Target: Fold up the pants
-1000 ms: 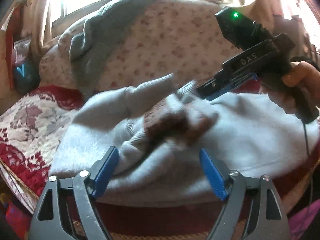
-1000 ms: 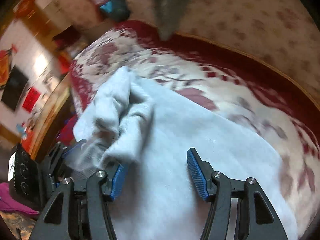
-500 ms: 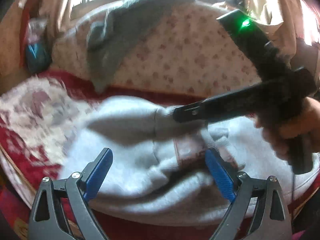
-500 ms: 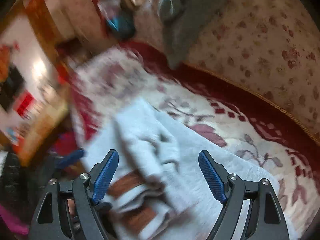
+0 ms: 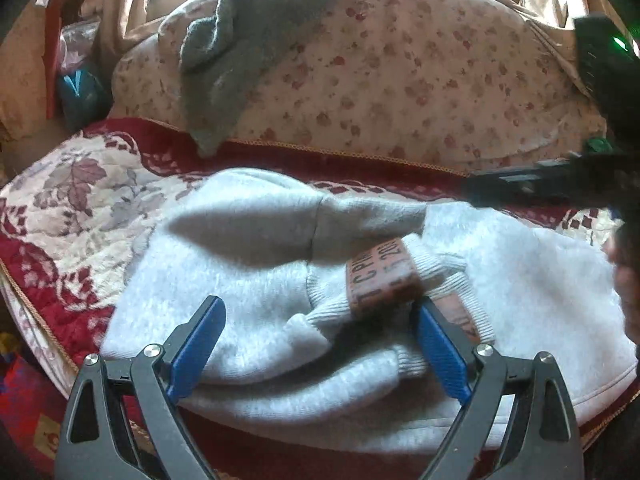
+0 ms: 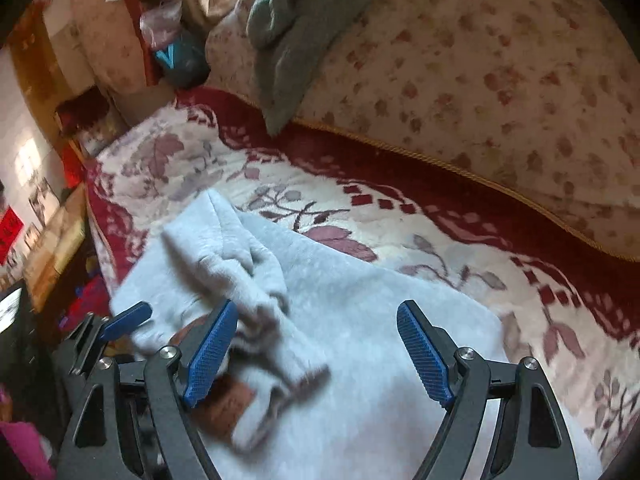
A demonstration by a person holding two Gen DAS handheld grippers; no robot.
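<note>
My left gripper (image 5: 316, 350) hangs low over the near edge of the grey fleece pants (image 5: 248, 280), its blue pads spread wide with nothing between them; the right-hand pad (image 5: 440, 354) sits just beside the ribbed cuff with the rust-coloured printed band (image 5: 382, 276). My right gripper (image 6: 320, 354) is also spread wide and empty, pointing across the pants (image 6: 360, 340) toward the sofa's floral backrest (image 6: 500, 72). In the left wrist view its black body (image 5: 560, 184) reaches in level from the right edge, clear of the cloth, and my hand behind it is mostly cut off by the frame.

The pants lie bunched on the red and cream patterned seat cover (image 5: 80, 200), their long axis running roughly left to right across the seat, parallel to the backrest. One leg is doubled back over the heap, its cuffs ending near the middle, above my left gripper. A grey knit garment (image 5: 240, 52) drapes down the backrest.
</note>
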